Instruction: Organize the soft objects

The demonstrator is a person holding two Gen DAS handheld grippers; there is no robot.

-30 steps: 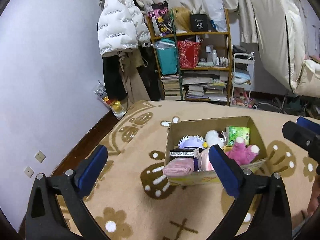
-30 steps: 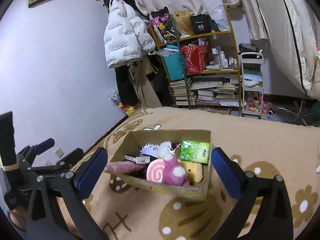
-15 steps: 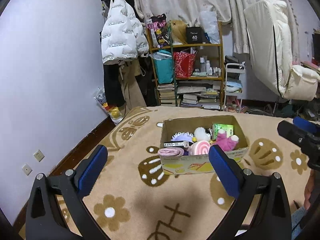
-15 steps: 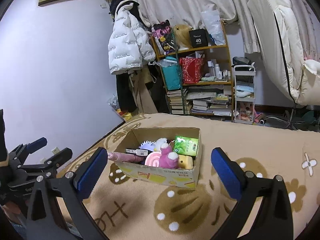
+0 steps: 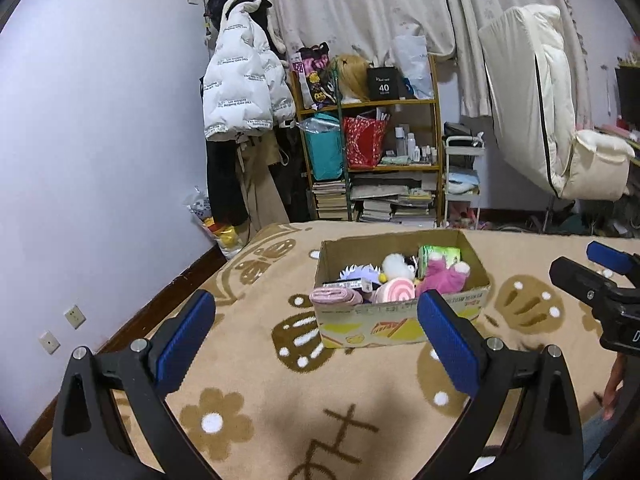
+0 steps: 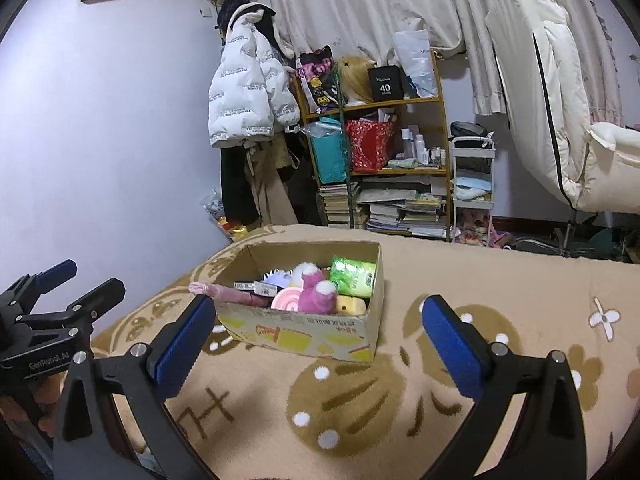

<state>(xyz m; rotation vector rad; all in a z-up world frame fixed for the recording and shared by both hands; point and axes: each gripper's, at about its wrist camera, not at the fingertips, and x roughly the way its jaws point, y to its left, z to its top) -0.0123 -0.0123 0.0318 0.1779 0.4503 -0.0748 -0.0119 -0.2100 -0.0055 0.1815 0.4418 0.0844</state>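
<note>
Jaws of left gripper (image 5: 316, 332) and right gripper (image 6: 318, 336) both wide apart, holding nothing; box (image 5: 400, 320) of soft toys on blanket (image 5: 280, 400) ahead, apart from both. Yellow toy (image 6: 351, 305) seen only from right wrist; hand (image 5: 614, 384) at left view's edge, probably gripping right gripper

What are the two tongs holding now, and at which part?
Nothing is held. The left tongs and the right tongs are both open and empty above the blanket, away from the cardboard box of soft toys.
</note>
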